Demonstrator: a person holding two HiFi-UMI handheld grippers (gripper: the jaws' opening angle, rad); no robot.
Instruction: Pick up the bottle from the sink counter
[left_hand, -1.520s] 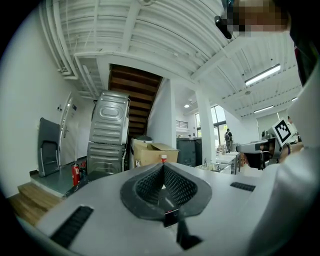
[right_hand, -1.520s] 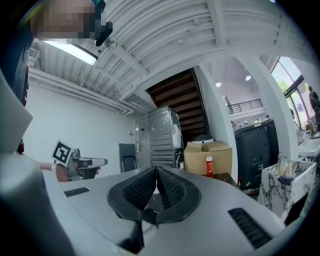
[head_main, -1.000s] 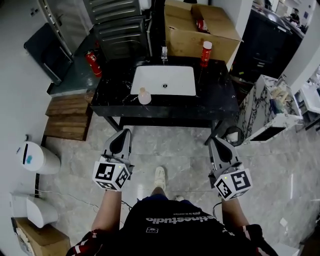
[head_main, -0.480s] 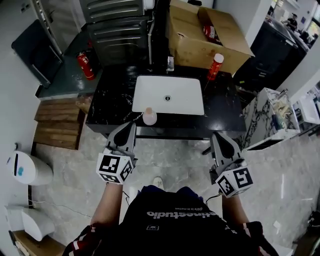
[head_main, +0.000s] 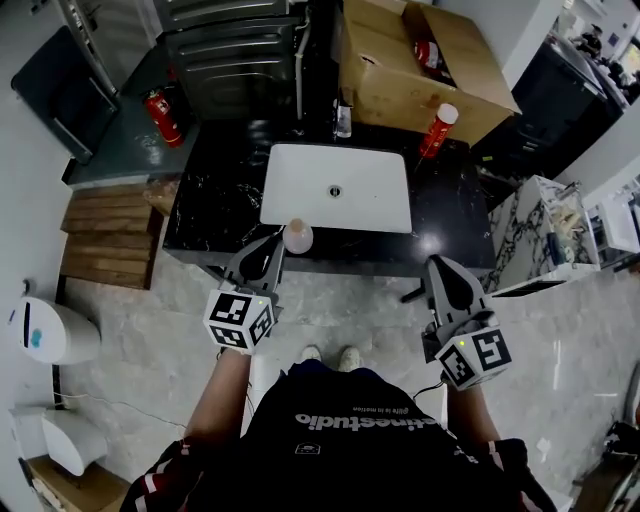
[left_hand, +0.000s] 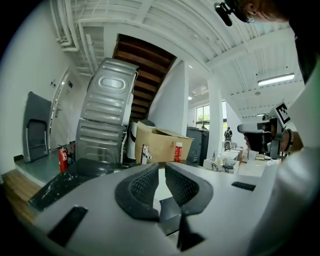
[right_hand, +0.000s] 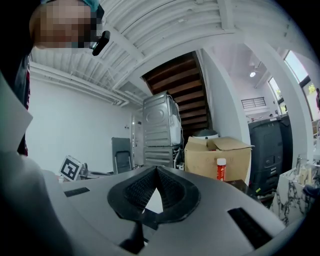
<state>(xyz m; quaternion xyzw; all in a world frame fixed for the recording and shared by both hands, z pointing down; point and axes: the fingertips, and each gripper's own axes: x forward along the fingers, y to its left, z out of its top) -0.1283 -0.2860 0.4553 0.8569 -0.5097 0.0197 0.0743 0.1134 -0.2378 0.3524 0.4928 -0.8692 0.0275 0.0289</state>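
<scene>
A small pale bottle with a pinkish cap stands at the front rim of the white sink, set in a black counter. A red bottle with a white cap stands at the counter's back right; it also shows as the red bottle and the red bottle. My left gripper is just left of the small bottle, over the counter's front edge. In the left gripper view my left gripper has a narrow slit between its jaws, which are opening, and holds nothing. My right gripper hangs in front of the counter. Seen in its own view, my right gripper is shut and empty.
A big cardboard box stands behind the counter, with a faucet at the sink's back. A red fire extinguisher and a wooden platform lie to the left. A marble-patterned stand is at the right, a white bin at lower left.
The person has stepped up to the counter. Both grippers moved forward, and the left one has come right up beside the small bottle.
</scene>
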